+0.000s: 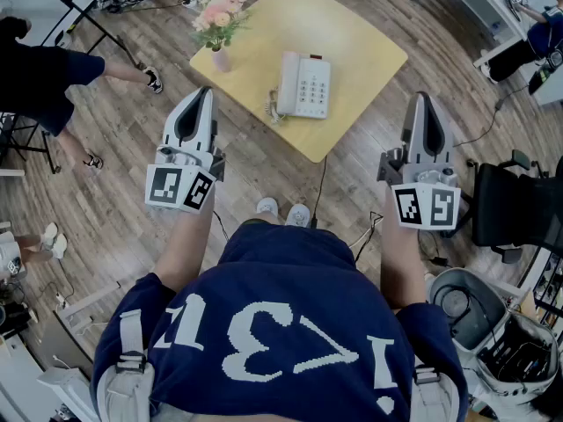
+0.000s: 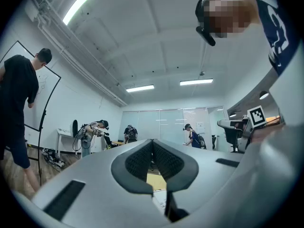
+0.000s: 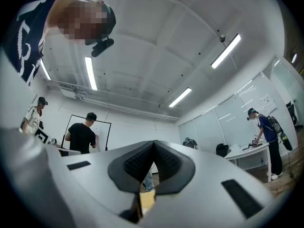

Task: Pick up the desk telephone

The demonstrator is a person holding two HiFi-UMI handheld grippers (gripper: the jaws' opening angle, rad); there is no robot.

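A white desk telephone [image 1: 303, 84] with its handset on the left side and a coiled cord lies on a small square wooden table [image 1: 361, 42]. My left gripper [image 1: 201, 98] hovers short of the table's near left edge, shut and holding nothing. My right gripper [image 1: 423, 101] hangs off the table's right corner, also shut and holding nothing. Both point slightly upward. In the left gripper view the left gripper [image 2: 152, 145] shows its pads pressed together, with a sliver of the table [image 2: 156, 180] below. In the right gripper view the right gripper [image 3: 153, 147] is likewise pressed shut.
A pink vase of flowers [image 1: 220, 23] stands on the table's left corner. A black cable [image 1: 318, 192] runs down from the table's near edge to the wood floor. A person in black [image 1: 53, 73] stands at left; a black chair [image 1: 519, 205] and a bin [image 1: 462, 301] sit at right.
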